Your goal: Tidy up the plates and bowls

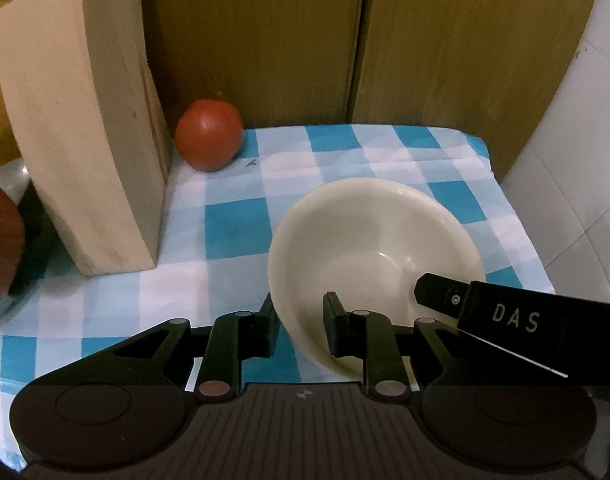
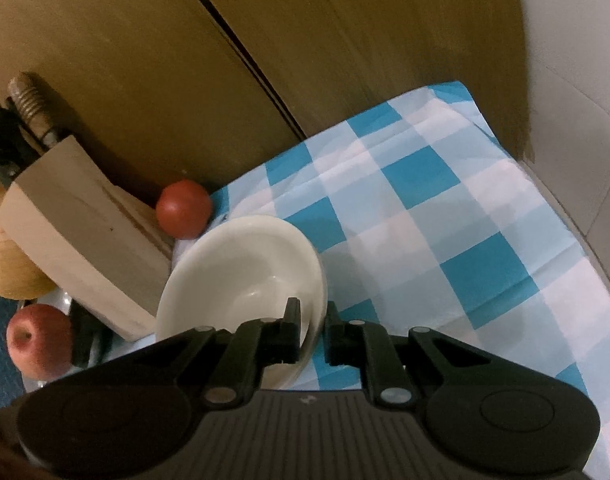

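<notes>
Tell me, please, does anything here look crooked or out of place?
Yes. The cream bowl sits tilted, not flat on the checked cloth, because both the left gripper and the right gripper pinch its rim. Also, a tomato lies loose beside the knife block.

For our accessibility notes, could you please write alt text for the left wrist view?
The left tongs grip the near rim of a cream bowl on a blue-and-white checked cloth, while the right tongs reach in from the right to the same bowl. A wooden knife block and a tomato stand behind.
</notes>
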Demonstrator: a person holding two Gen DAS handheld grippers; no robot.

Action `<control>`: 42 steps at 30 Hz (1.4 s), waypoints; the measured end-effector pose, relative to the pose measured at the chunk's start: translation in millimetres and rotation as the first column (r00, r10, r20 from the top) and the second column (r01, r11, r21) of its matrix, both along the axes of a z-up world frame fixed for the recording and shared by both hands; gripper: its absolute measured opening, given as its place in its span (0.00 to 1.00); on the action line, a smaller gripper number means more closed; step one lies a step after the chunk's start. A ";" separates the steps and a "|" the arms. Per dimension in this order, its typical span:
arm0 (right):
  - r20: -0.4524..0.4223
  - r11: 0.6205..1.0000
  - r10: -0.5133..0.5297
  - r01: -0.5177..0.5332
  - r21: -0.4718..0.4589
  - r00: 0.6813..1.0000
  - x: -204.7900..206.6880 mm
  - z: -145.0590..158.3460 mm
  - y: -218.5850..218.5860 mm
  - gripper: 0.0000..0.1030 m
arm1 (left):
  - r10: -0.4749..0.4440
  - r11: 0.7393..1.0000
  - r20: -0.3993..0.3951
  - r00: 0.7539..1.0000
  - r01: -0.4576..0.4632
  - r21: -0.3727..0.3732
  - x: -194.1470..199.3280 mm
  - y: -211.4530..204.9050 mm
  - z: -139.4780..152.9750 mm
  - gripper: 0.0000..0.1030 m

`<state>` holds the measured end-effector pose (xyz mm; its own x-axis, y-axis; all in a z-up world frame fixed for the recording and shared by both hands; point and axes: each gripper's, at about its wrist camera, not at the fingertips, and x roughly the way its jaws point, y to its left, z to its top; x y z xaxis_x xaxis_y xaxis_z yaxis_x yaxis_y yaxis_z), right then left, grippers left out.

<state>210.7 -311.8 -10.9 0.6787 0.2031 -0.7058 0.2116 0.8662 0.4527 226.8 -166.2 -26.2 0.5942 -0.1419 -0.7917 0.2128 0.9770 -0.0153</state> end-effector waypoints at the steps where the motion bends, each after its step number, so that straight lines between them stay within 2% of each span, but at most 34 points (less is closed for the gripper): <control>1: 0.003 1.000 0.001 -0.001 0.000 1.000 -1.5 1.6 0.5 0.12 | -0.001 1.000 0.007 1.000 0.000 0.003 -2.4 -0.4 2.1 0.29; 8: 0.029 1.000 0.004 -0.004 0.000 1.000 -13.9 13.1 1.7 0.12 | -0.004 1.000 0.044 0.999 0.003 0.010 -16.3 -1.9 15.0 0.31; 30: 0.064 0.999 0.032 -0.032 0.005 0.997 -60.3 33.4 12.2 0.12 | -0.024 1.000 0.093 0.995 0.022 0.022 -60.7 5.1 42.0 0.36; 42: 0.067 0.999 0.045 -0.045 0.011 0.997 -85.9 38.4 16.6 0.12 | -0.039 0.999 0.102 0.994 0.038 0.014 -88.5 12.5 53.6 0.36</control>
